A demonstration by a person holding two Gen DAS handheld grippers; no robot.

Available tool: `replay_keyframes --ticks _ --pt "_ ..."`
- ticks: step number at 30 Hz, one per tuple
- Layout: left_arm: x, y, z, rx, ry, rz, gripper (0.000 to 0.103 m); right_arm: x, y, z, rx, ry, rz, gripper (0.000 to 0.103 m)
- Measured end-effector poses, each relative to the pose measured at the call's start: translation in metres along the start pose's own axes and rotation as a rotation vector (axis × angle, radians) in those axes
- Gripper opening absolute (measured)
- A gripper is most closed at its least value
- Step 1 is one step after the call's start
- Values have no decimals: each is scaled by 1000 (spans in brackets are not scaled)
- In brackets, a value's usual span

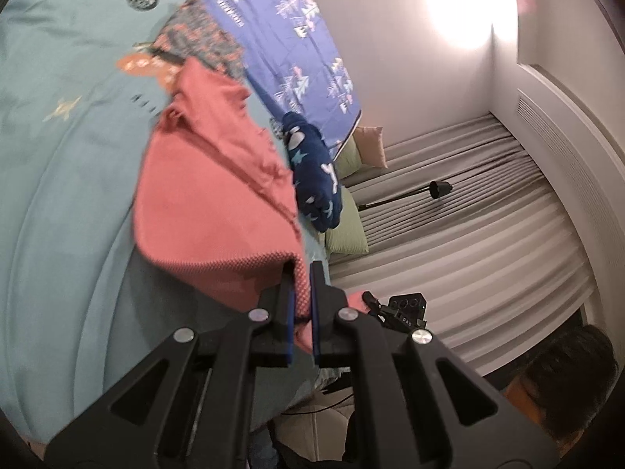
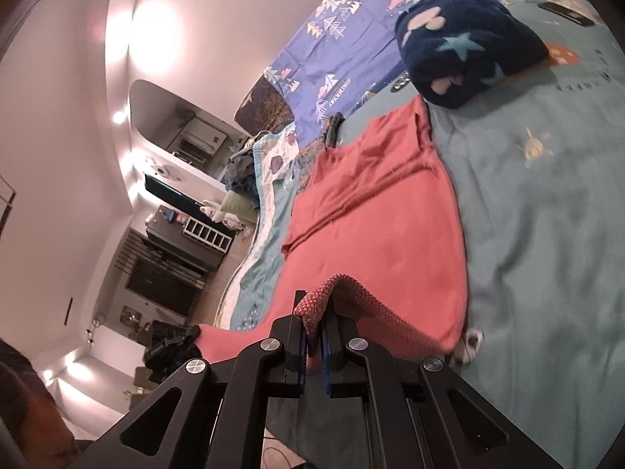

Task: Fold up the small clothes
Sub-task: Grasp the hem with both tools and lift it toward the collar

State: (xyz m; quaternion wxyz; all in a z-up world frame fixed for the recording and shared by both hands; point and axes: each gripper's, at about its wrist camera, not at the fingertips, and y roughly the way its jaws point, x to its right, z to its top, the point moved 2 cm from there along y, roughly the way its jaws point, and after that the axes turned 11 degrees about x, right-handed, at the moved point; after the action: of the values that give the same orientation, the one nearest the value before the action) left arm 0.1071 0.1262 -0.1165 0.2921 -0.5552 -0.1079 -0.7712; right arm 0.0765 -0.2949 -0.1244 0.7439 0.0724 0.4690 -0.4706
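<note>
A salmon-pink knit garment [image 1: 218, 211] lies spread on the teal bedsheet [image 1: 66, 179]. My left gripper [image 1: 302, 273] is shut on its ribbed hem, which is lifted off the bed. In the right wrist view the same pink garment [image 2: 375, 211] stretches away from me over the teal bedsheet [image 2: 547, 234]. My right gripper [image 2: 314, 305] is shut on a bunched fold of the ribbed hem, raised above the sheet. The other gripper [image 2: 168, 344] shows at the lower left by the hem's far corner.
A dark blue fleece item with stars [image 1: 316, 172] [image 2: 465, 58] lies beyond the pink garment. A purple patterned quilt [image 1: 281, 31] [image 2: 343, 51] covers the far bed. Green pillows [image 1: 347, 211], grey curtains [image 1: 468, 211] and a person's head [image 1: 566, 383] are at the right.
</note>
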Motion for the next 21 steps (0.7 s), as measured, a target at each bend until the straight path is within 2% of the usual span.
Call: replay_keyframes --ticks 5,11,17,21 --pt "11 16 20 11 9 -10 7 -6 11 21 -3 -19 5 5" --pt "31 37 57 34 37 -27 7 -20 29 62 16 -38 31 5" --pt "50 68 108 69 89 -42 7 -36 59 119 33 -62 40 5" --pt "46 97 146 80 67 -44 7 -35 85 153 49 -66 13 5"
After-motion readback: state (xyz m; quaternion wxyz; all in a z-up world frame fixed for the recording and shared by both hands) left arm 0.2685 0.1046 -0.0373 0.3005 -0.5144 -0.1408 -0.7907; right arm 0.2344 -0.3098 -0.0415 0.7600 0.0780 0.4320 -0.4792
